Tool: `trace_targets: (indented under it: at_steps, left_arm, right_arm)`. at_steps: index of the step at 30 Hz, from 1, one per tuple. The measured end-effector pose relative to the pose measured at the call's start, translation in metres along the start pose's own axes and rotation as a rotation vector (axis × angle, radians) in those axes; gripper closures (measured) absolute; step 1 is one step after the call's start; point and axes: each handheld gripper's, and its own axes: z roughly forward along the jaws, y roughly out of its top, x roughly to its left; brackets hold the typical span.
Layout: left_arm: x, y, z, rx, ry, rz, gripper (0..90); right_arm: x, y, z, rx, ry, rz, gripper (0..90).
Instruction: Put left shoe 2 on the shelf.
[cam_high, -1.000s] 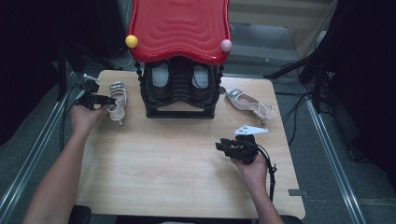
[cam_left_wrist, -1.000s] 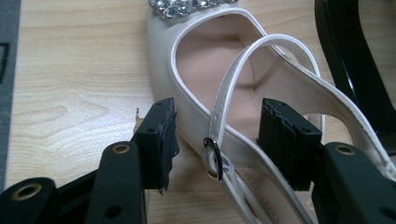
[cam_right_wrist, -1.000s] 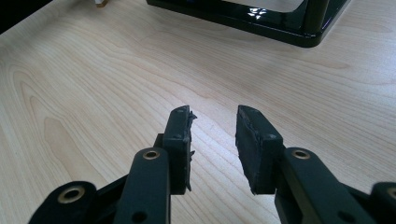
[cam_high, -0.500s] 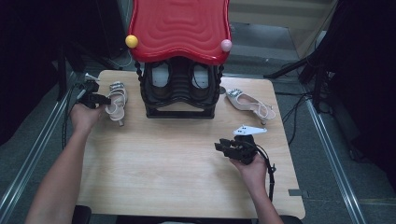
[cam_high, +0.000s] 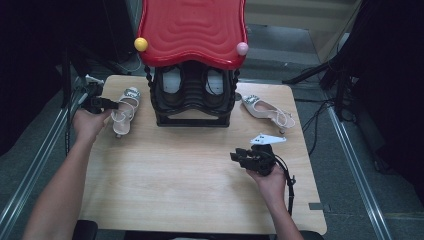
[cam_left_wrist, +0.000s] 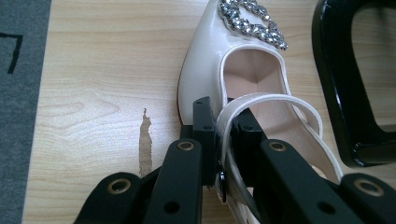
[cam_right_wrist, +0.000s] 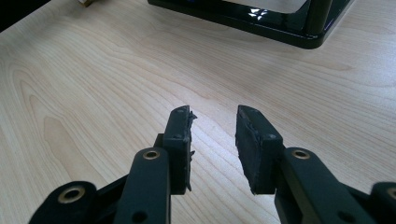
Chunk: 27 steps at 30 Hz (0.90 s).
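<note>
Two shoes (cam_high: 125, 109) (cam_high: 267, 111), two grippers (cam_high: 111, 104) (cam_high: 234, 156)

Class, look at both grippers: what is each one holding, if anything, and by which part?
The left gripper is shut on the white shoe, gripping its heel strap. The right gripper is open over the table, holding nothing.

Your left gripper (cam_high: 111, 105) sits at the far left of the table, with your left forearm (cam_high: 60, 185) reaching up to it from the bottom edge. Its jaws are clamped on a strap of the white shoe (cam_left_wrist: 243, 88). Your right gripper (cam_high: 240, 156) is held low over the table's near right, jaws parted with nothing between them, your right hand (cam_high: 267, 177) behind it.
</note>
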Motion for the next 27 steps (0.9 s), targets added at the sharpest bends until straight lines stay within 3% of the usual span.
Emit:
trace_targets:
  at_steps: [4, 13, 17, 21, 27]
  left_arm:
    - [0.001, 0.002, -0.011, -0.01, -0.032, -0.012, 84.2]
    - [0.001, 0.005, -0.026, -0.02, -0.056, -0.01, 84.2]
    - [-0.005, 0.011, -0.036, -0.014, -0.041, 0.019, 84.2]
    - [-0.012, 0.019, -0.048, -0.036, -0.06, 0.004, 84.2]
    - [-0.025, 0.031, -0.069, -0.045, -0.084, 0.016, 84.1]
  right_arm:
    - [0.0, 0.0, 0.0, 0.001, 0.001, 0.0, 66.9]
    - [-0.001, 0.001, 0.0, -0.001, 0.002, 0.002, 66.9]
    - [0.0, 0.002, 0.002, 0.001, 0.007, -0.002, 66.9]
    - [0.0, 0.005, 0.004, -0.001, 0.016, -0.006, 66.9]
    - [0.0, 0.009, 0.008, 0.001, 0.03, -0.016, 66.9]
